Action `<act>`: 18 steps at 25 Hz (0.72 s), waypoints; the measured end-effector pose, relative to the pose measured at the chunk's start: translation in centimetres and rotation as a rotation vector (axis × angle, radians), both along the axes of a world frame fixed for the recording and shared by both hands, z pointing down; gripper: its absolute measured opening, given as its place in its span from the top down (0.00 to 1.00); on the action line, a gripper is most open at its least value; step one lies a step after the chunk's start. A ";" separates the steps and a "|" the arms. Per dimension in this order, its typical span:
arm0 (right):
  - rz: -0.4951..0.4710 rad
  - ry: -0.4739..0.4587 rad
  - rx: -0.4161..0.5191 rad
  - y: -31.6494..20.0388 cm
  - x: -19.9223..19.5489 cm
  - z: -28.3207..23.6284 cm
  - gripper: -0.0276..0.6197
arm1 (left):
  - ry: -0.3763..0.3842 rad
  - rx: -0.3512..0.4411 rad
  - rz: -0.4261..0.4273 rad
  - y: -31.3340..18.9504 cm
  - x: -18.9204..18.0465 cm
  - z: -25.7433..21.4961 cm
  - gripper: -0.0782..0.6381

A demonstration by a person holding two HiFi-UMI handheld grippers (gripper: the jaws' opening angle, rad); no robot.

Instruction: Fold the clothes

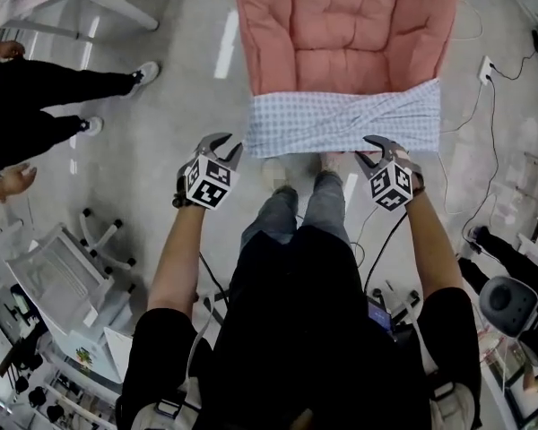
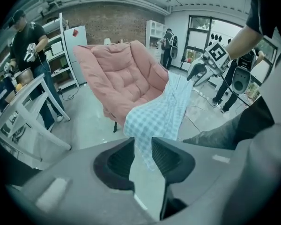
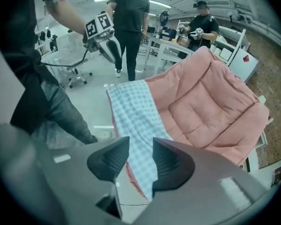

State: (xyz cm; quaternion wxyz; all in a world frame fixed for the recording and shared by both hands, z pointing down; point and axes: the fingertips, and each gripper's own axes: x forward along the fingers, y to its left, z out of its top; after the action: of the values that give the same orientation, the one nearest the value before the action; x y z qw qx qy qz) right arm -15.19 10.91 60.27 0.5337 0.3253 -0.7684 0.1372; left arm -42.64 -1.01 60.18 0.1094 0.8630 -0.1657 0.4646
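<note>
A blue-and-white checked garment (image 1: pixel 341 119) lies folded in a band across the front edge of a pink padded chair (image 1: pixel 341 25). My left gripper (image 1: pixel 226 143) hovers just off the band's left end, jaws apart and nothing pinched. My right gripper (image 1: pixel 377 144) is at the band's lower right edge, jaws also apart. In the left gripper view the garment (image 2: pixel 164 111) hangs beyond the gap of the left gripper (image 2: pixel 143 144), with the right gripper (image 2: pixel 199 71) behind it. In the right gripper view the cloth (image 3: pixel 136 111) shows through the gap of the right gripper (image 3: pixel 140 146).
My own legs (image 1: pixel 296 213) stand right before the chair. A bystander's legs (image 1: pixel 45 106) are at the left, and a white office chair (image 1: pixel 63 276) sits lower left. Cables and a power strip (image 1: pixel 486 68) lie on the floor at the right. A white table (image 2: pixel 23 111) is nearby.
</note>
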 end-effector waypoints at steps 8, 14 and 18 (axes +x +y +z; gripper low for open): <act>0.066 -0.036 0.093 -1.6 5.1 -4.4 0.72 | 0.080 0.024 0.055 -0.2 8.5 -4.9 0.72; 0.083 -0.065 0.185 -2.2 15.1 -6.5 0.74 | 0.096 0.068 0.068 0.1 19.5 -6.7 0.72; 0.067 -0.104 0.204 -2.1 21.5 -7.6 0.75 | 0.120 0.065 0.002 1.0 26.4 -7.5 0.72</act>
State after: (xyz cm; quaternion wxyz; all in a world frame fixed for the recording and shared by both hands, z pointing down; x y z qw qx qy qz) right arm 6.29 8.83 52.65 0.4525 0.3957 -0.7938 0.0927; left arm -16.28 0.04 52.68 0.0907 0.8924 -0.1731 0.4066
